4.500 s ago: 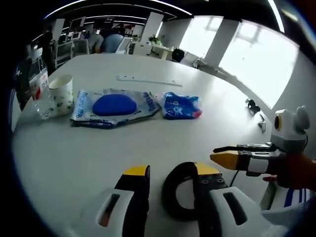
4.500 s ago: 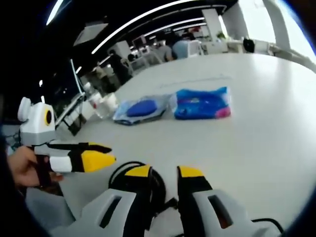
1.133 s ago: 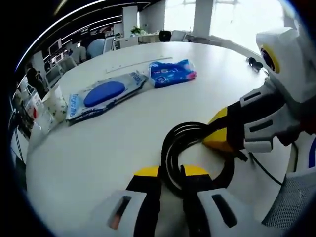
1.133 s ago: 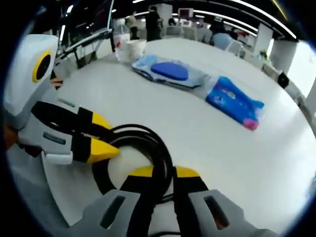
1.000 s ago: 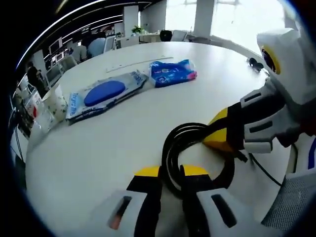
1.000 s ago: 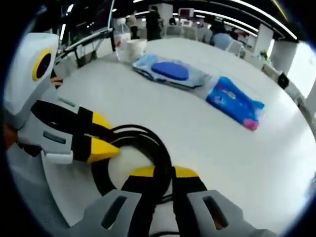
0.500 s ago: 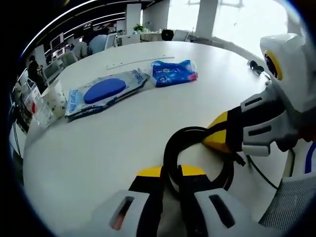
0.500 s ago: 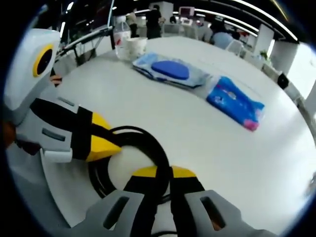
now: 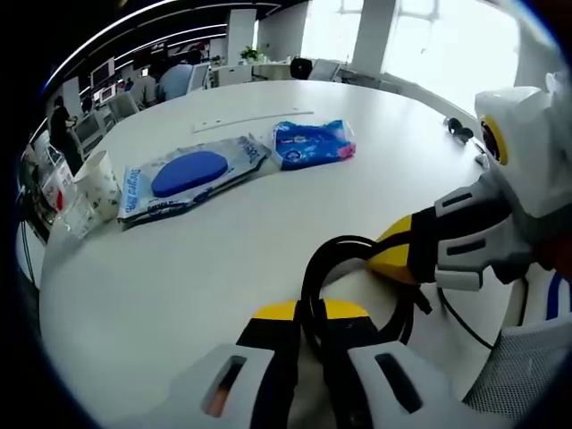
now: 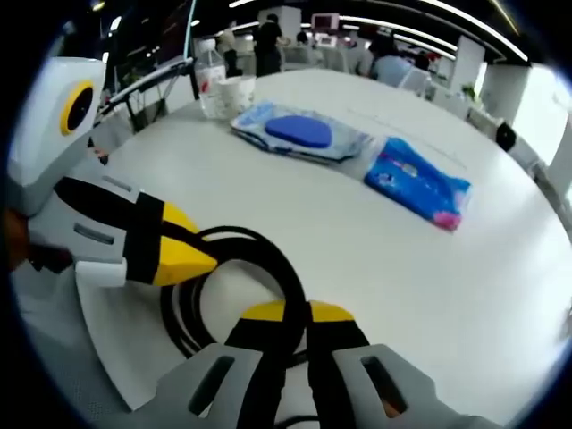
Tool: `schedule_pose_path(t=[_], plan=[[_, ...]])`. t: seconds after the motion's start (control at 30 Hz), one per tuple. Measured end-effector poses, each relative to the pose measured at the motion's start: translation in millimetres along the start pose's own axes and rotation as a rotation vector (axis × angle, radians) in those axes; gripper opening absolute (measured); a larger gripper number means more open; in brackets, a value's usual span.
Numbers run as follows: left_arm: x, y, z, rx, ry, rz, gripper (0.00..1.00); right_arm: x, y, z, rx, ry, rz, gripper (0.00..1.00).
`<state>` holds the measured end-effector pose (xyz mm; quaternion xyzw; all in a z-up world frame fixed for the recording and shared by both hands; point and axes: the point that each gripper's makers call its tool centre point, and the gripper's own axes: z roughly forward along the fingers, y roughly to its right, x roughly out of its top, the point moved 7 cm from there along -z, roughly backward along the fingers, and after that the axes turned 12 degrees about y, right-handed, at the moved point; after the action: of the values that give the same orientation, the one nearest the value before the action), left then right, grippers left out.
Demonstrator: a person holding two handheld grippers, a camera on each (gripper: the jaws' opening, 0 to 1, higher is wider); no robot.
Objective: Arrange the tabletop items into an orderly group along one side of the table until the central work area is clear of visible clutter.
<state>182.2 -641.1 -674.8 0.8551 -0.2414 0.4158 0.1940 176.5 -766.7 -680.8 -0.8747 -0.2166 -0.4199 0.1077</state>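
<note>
Right now both hand-held grippers are clamped on the same coiled black cable (image 9: pixel 357 268), which lies at the near edge of the white counter (image 9: pixel 223 259). The left hand-held gripper (image 9: pixel 310 313) has its jaws nearly together with a strand of the coil pinched between them; the right hand-held gripper (image 10: pixel 298 315) grips the opposite side of the loop the same way.

To do this step well, I judge the two should lift and travel together, keeping the loops stacked so the coil does not spring apart, and carry it toward the row at the far side: the wet-wipes pack with the blue lid (image 9: pixel 190 174), the blue tissue packet (image 9: pixel 310 144) just beside it, and the paper cup (image 9: pixel 98 181).

A clear bottle near the cup is hard to make out, and the cable's loose end runs out of sight below the grippers.
</note>
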Motion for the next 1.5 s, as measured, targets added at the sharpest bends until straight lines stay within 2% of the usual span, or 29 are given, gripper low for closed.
schedule_pose_path(t=[0.33, 0.97, 1.5], plan=[[4.9, -1.4, 0.5, -0.013, 0.008, -0.002, 0.05, 1.9, 0.7, -1.4, -0.009, 0.004, 0.020, 0.03], [35.0, -15.4, 1.8, -0.021, 0.048, -0.023, 0.05, 31.7, 11.0, 3.4, -0.019, 0.044, 0.027, 0.03], [50.1, -22.7, 7.9, -0.017, 0.063, -0.026, 0.04, 43.7, 18.7, 9.1, -0.033, 0.062, 0.025, 0.03]])
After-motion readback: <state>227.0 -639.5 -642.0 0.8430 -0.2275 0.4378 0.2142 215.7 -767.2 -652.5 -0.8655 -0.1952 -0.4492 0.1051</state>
